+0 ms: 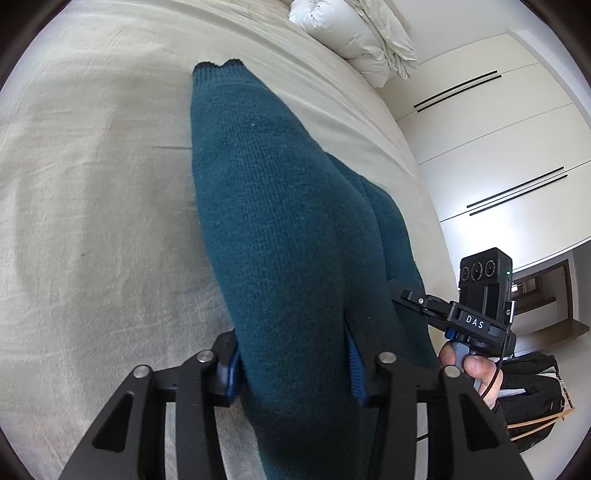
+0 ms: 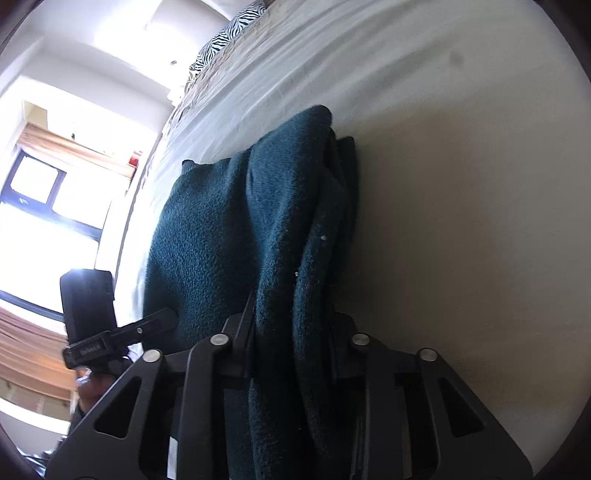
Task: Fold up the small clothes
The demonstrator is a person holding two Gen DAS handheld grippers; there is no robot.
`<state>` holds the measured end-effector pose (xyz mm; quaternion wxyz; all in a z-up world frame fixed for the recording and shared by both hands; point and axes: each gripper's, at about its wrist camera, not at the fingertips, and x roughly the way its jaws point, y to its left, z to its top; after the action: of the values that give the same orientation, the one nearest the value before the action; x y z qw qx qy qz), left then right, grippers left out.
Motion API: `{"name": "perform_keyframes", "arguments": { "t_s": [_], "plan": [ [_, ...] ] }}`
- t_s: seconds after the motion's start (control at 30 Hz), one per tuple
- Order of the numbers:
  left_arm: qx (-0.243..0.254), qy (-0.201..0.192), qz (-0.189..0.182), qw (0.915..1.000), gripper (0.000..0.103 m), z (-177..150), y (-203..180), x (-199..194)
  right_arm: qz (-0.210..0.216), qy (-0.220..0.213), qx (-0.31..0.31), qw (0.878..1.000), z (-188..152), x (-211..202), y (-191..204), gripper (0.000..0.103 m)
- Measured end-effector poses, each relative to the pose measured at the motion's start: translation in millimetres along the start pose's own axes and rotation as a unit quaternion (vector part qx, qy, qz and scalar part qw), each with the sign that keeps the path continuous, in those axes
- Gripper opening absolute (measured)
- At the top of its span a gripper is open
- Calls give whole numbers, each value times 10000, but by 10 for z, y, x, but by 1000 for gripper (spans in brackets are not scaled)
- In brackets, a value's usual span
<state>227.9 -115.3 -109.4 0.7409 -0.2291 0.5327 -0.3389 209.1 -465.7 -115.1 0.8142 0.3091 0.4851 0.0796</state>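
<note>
My left tongs and right tongs are both clamped on the teal knit garment, which stretches away over the bed. If one side pulls harder (the layers are thick), the fold can slip out unevenly.

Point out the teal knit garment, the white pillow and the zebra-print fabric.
teal knit garment [image 1: 280,221], left wrist view, on the middle of its upper knit face.
white pillow [image 1: 354,33], left wrist view, on its puffy middle at the bed's far end.
zebra-print fabric [image 2: 231,33], right wrist view, on its striped middle.
</note>
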Motion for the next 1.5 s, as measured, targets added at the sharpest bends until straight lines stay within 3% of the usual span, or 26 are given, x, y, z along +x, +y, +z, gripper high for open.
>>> {"name": "perform_keyframes", "arguments": {
  "t_s": [0.27, 0.43, 0.53, 0.57, 0.9, 1.13, 1.3, 1.5],
  "plan": [
    [141, -189, 151, 9996, 42, -132, -176, -376, -322, -309, -466, 9979, -155, -255, 530, 20],
    [170, -502, 130, 9985, 42, -413, -187, -861, -120, -457, -691, 9965, -392, -473, 998, 20],
    [197, -570, 183, 9980, 42, -625, -115, -1189, -79, -452, -960, 9943, -625, -526, 1366, 20],
    [370, -210, 180, 9989, 42, -676, -86, -1288, -31, -434, -1025, 9938, -731, -517, 1504, 20],
    [106, -380, 487, 9980, 42, -1257, 472, -2131, 245, -129, -1205, 9923, -1799, -83, 2375, 20],
    [-170, -163, 631, 9977, 43, -1575, 818, -2230, 272, 174, -1053, 9939, -2278, 285, 2411, 20],
    [-292, -114, 618, 9976, 47, -1642, 911, -2108, 178, 254, -886, 9956, -2355, 494, 2292, 21],
    [-134, -296, 999, 9945, 68, -1789, 894, -2054, 496, 256, -449, 9974, -2376, 620, 1991, 29]
  ]
}}
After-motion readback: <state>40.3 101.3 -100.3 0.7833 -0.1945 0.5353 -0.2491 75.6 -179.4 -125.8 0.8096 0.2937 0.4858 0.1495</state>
